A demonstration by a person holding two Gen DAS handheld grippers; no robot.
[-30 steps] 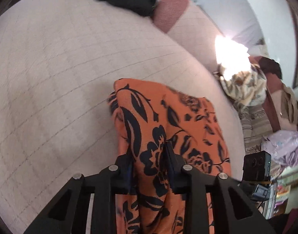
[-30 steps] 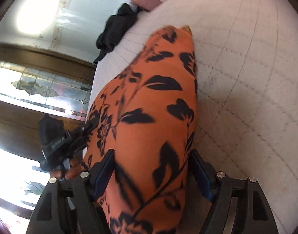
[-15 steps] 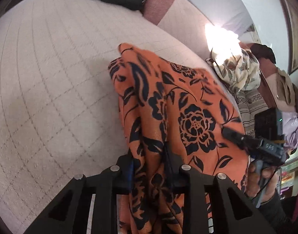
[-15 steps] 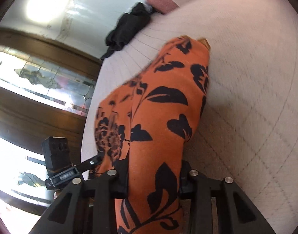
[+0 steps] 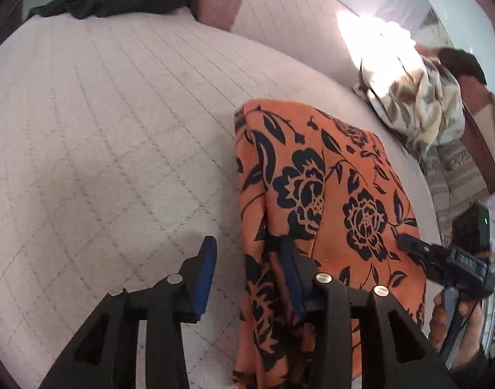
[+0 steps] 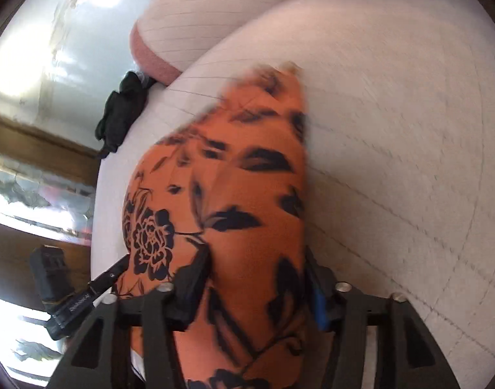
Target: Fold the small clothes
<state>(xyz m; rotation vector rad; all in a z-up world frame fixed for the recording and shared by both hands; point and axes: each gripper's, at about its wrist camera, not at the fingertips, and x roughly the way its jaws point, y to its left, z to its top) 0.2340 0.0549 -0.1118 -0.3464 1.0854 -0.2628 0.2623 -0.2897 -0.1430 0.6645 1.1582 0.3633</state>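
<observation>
Both pairs of jaws are opening: the left gripper (image 5: 247,272) stands parted, the orange floral garment (image 5: 322,194) draped against its right finger alone and no longer pinched; the right gripper (image 6: 257,278) straddles a thick fold of the same cloth, pads apparently easing off (motion blur obscures contact). The garment lies on the quilted bed cover (image 5: 118,129). Likely risk: cloth snagging on a finger as the grippers leave would pull the fold open.

No text reads clearly; white lettering on the black gripper handle (image 6: 80,303) at the near left is too blurred to make out.
</observation>
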